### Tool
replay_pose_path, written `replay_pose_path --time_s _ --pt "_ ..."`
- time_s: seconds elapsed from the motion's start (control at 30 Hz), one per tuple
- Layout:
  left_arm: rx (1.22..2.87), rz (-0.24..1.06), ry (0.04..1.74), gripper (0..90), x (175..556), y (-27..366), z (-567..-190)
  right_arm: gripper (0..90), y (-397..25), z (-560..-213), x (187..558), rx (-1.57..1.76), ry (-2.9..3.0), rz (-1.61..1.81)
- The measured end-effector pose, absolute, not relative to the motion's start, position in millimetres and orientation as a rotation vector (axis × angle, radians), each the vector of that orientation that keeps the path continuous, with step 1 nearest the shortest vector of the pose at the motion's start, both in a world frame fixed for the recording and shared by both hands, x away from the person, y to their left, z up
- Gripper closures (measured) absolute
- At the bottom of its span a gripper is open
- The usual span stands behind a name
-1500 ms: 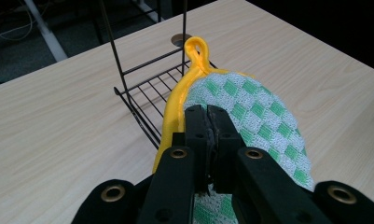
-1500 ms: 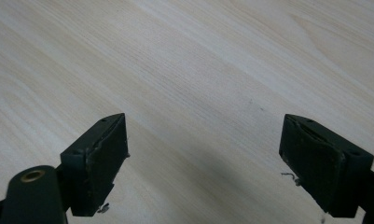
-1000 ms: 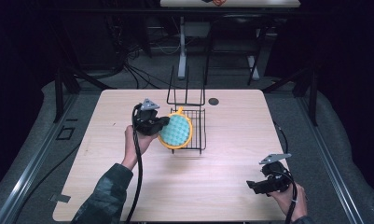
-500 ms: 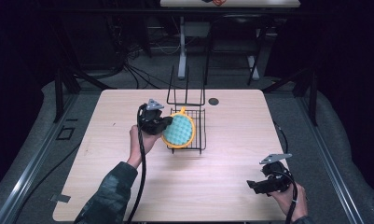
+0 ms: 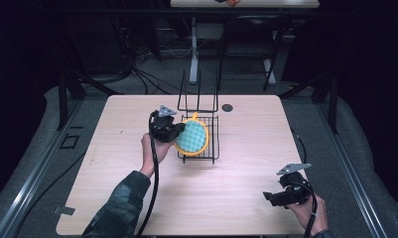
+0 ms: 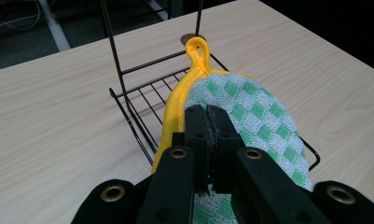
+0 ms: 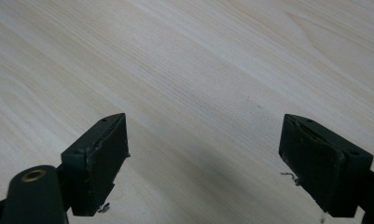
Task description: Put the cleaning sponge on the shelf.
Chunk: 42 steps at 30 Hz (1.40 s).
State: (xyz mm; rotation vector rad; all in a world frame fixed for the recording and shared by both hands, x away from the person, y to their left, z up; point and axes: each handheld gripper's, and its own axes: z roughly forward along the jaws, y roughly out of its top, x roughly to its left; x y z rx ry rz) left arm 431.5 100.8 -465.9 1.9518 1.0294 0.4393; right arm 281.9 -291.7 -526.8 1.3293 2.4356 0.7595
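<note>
A round pot holder [image 5: 192, 137] with a green-and-white check face, yellow edging and a yellow loop hangs over the black wire rack [image 5: 206, 150] near the table's middle. My left gripper [image 5: 172, 133] is shut on its left edge. In the left gripper view the jaws pinch the pot holder [image 6: 250, 116] by its yellow rim, and its loop points toward the rack [image 6: 142, 95] and its tall uprights. My right gripper [image 5: 269, 197] rests low at the table's front right, open, with bare wood between its fingers [image 7: 98, 158].
A small dark round disc [image 5: 228, 107] lies on the wooden table [image 5: 112, 129] just behind the rack. The rack's two tall wire uprights [image 5: 199, 91] rise at its far side. Cables trail from both grippers toward the front edge.
My left gripper has carried the pot holder a little farther right and away from the person, over the rack. The right gripper has stayed put.
</note>
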Motion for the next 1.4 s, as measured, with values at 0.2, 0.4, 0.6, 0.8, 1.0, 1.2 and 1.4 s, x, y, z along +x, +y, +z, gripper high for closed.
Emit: replay_pose_path --time_s 0.2,0.4,0.6,0.8,1.0,1.2,1.4 --pt "1.947 0.430 1.038 88.2 436 99 -468 15.3 -293 -526 281 1.334 2.428 0.760" --pt "1.949 0.422 1.048 88.2 440 91 -476 15.2 -290 -528 281 1.317 2.446 0.744" --pt "1.927 0.420 1.074 88.2 444 86 -483 15.3 -293 -527 278 1.342 2.430 0.758" --pt "1.914 0.425 1.094 88.2 448 85 -487 15.3 -295 -526 275 1.343 2.421 0.754" --pt "1.897 0.415 1.125 88.2 452 85 -493 15.3 -297 -527 273 1.357 2.412 0.755" --pt "1.898 0.396 1.149 88.2 458 84 -500 15.3 -299 -527 272 1.365 2.411 0.749" --pt "1.906 0.380 1.186 88.2 464 82 -508 15.3 -301 -527 270 1.372 2.403 0.747"
